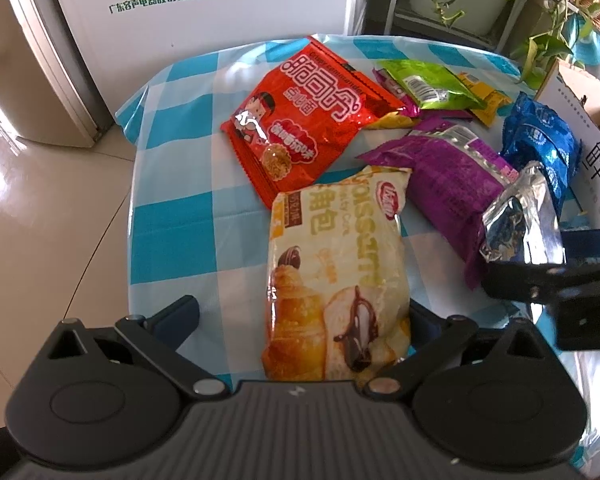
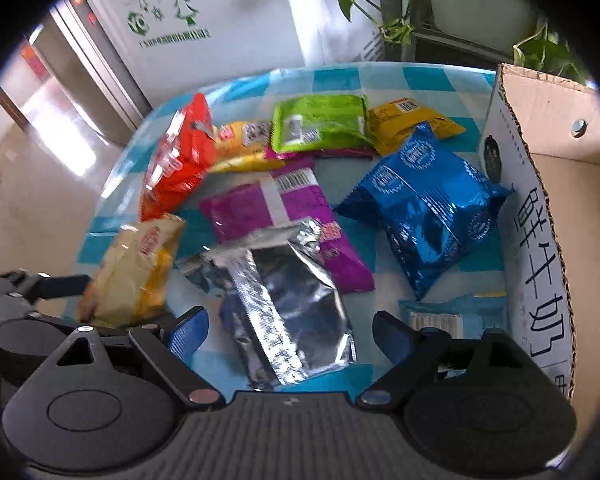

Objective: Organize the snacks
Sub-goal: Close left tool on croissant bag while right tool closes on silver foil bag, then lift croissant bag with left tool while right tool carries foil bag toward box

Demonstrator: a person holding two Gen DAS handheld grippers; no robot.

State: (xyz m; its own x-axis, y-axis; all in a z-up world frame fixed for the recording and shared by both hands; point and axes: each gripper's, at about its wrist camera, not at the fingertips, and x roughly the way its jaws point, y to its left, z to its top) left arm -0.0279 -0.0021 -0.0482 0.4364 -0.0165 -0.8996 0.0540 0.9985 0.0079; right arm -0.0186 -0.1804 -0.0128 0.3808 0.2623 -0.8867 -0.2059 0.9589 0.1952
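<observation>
Snack packets lie on a blue-and-white checked tablecloth (image 1: 172, 208). My left gripper (image 1: 300, 320) is open, its fingers either side of a cream croissant packet (image 1: 332, 280), which also shows in the right wrist view (image 2: 136, 268). My right gripper (image 2: 290, 328) is open around a silver foil packet (image 2: 284, 304), seen in the left wrist view (image 1: 520, 220) too. Beyond lie a red noodle packet (image 1: 300, 120), a purple packet (image 2: 284, 216), a blue packet (image 2: 428, 208), a green packet (image 2: 320, 126) and yellow packets (image 2: 408, 124).
An open cardboard box (image 2: 548, 208) stands at the table's right side. A small light-blue packet (image 2: 452, 308) lies by its wall. A white appliance (image 1: 204, 8) and potted plants (image 1: 548, 20) stand behind the table. Tiled floor (image 1: 40, 240) lies to the left.
</observation>
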